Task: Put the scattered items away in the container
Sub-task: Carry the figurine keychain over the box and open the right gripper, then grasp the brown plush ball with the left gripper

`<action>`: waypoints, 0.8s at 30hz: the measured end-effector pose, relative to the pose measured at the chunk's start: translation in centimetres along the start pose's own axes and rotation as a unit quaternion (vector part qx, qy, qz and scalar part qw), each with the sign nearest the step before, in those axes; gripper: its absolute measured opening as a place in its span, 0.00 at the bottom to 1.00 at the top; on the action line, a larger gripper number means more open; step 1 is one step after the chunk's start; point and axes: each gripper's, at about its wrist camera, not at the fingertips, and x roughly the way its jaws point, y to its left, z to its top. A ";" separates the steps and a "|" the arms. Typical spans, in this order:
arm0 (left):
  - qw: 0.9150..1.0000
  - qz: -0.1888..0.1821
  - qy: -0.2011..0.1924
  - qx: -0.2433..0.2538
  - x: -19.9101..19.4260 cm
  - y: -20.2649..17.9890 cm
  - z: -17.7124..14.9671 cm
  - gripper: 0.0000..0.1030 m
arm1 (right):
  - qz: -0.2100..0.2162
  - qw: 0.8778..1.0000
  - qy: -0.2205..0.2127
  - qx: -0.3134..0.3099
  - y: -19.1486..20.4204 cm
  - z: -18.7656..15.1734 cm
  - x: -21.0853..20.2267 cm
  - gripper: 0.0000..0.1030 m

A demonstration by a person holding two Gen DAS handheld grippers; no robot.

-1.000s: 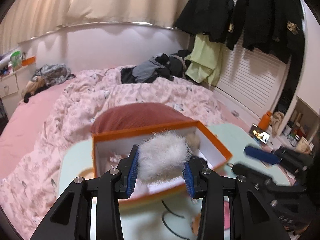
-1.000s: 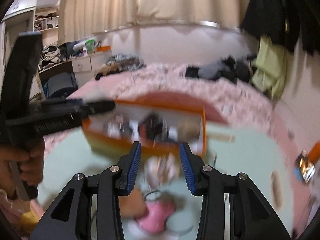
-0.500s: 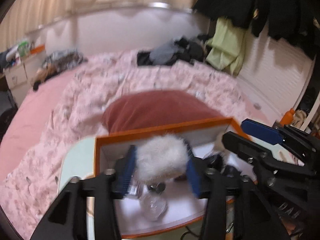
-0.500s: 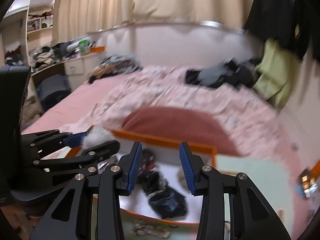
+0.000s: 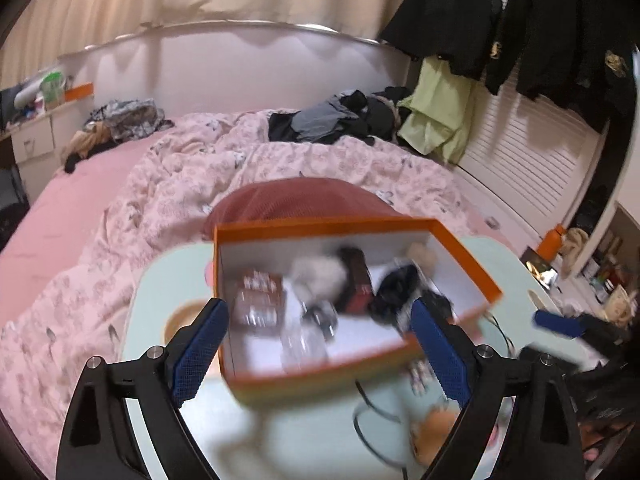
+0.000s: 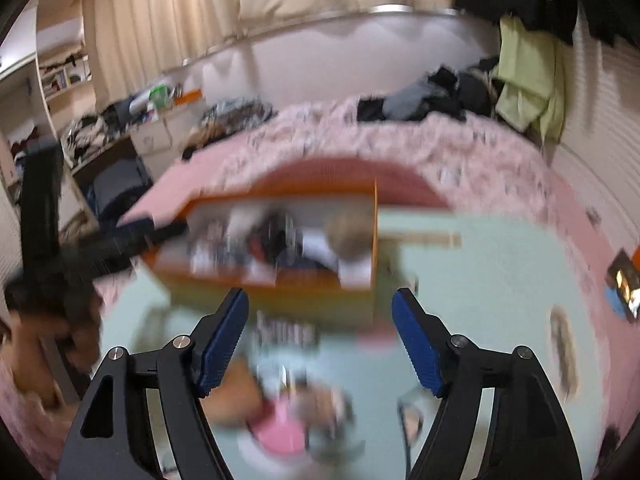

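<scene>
An orange box with a white inside (image 5: 464, 256) stands on a pale green table (image 5: 168, 280). A white fluffy pompom (image 5: 320, 278) lies in it among several small dark items. My left gripper (image 5: 320, 344) is open and empty just in front of the box. My right gripper (image 6: 320, 336) is open and empty, hovering over the table before the box (image 6: 272, 292). Below it lie a pink item (image 6: 280, 428) and a patterned clip (image 6: 286, 334), both blurred. A black cable (image 5: 368, 420) and an orange-brown item (image 5: 434, 428) lie in front of the box.
A dark red cushion (image 5: 300, 204) sits behind the box on a bed with a pink quilt (image 5: 180, 184). Clothes are piled at the bed's far side (image 5: 336, 120). Dark jackets (image 5: 520, 20) hang at the right. A desk with clutter (image 6: 132, 128) stands at the left.
My left gripper opened and let the white pompom drop into the box, then drew back. My right gripper opened wider and dropped back toward the loose items in front of the box.
</scene>
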 end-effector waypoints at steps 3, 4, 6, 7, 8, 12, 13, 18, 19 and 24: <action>1.000 -0.019 0.009 0.024 -0.9 -1.1 -2.1 0.90 | -0.009 0.999 0.034 -0.023 0.6 -2.5 1.4 0.72; 0.999 -0.023 0.012 0.033 -1.2 -1.5 -2.8 0.90 | -0.013 0.998 0.045 -0.031 0.7 -3.1 2.0 0.72; 0.998 -0.026 0.021 0.052 -1.4 -2.3 -3.9 0.90 | -0.015 0.997 0.068 -0.041 0.8 -4.0 3.2 0.41; 0.998 -0.027 0.024 0.058 -1.5 -2.6 -4.3 0.90 | -0.016 0.996 0.073 -0.044 0.8 -4.4 3.6 0.41; 0.998 -0.027 0.025 0.060 -1.4 -2.8 -4.5 0.90 | -0.018 0.997 0.063 -0.047 0.8 -4.5 3.4 0.41; 0.998 -0.029 0.019 0.061 -1.3 -3.2 -5.0 0.90 | 0.008 1.000 0.011 -0.019 0.0 -3.2 1.4 0.41; 0.997 -0.036 0.022 0.061 -1.2 -3.2 -5.1 0.90 | 0.007 1.000 -0.011 -0.019 0.1 -2.3 0.6 0.41; 0.996 -0.053 0.036 0.056 -0.5 -3.8 -6.0 0.90 | 0.004 0.996 -0.078 -0.036 2.2 4.2 -1.4 0.41; 0.996 -0.054 0.038 0.057 -0.4 -4.0 -6.2 0.90 | 0.002 0.996 -0.079 -0.039 2.7 5.8 -0.7 0.42; 0.995 -0.054 0.033 0.071 -0.8 -4.5 -6.5 0.90 | -0.071 0.997 -0.020 -0.029 2.8 7.6 4.0 0.70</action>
